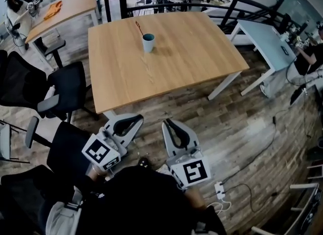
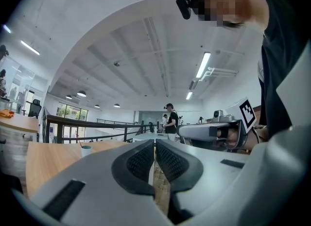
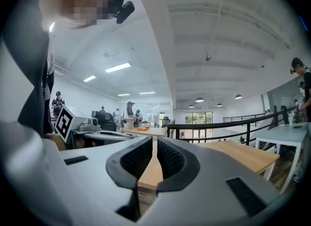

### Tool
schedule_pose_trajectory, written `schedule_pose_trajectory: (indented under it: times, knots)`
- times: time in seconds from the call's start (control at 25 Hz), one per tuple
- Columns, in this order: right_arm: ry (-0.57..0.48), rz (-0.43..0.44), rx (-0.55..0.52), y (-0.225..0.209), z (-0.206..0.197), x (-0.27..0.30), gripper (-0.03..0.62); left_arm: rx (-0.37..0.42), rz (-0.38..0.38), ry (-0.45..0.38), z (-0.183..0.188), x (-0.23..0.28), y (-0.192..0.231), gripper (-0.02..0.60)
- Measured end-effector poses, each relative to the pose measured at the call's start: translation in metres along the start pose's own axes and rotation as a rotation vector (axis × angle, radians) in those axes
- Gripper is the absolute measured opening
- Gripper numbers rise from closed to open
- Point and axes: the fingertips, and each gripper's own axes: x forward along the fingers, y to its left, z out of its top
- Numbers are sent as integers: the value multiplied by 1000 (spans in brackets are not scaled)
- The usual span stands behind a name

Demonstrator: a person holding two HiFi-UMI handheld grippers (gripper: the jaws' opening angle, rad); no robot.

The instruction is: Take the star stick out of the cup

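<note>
Left claw (image 2: 155,145): jaws pressed together, only a thin slit between the pads, nothing held; it hangs low, off the near edge of the table (image 1: 192,52).
Right claw (image 3: 155,143): jaws pressed together in the same way, nothing held; just beside the left claw, both pointing toward the table.
Cup (image 1: 148,42): small and teal, upright on the table top, well ahead of both claws; in the left gripper view it shows ahead and left of the jaw tips.
Stick (image 1: 138,28): thin, standing in the cup and leaning away from the claws to the left; its top is too small to make out.
Chairs (image 1: 65,85): black office chairs on the floor, off to the left of the left claw.
</note>
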Motion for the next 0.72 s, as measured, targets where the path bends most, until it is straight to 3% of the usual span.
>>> schedule_pose_trajectory:
  times: [0.24, 0.72]
  knots:
    - [-10, 40, 12, -10, 5, 39, 25, -15, 70, 18, -2, -3, 43, 23]
    - [-37, 211, 11, -85, 4, 131, 25, 5, 250, 26, 3, 48, 113, 23]
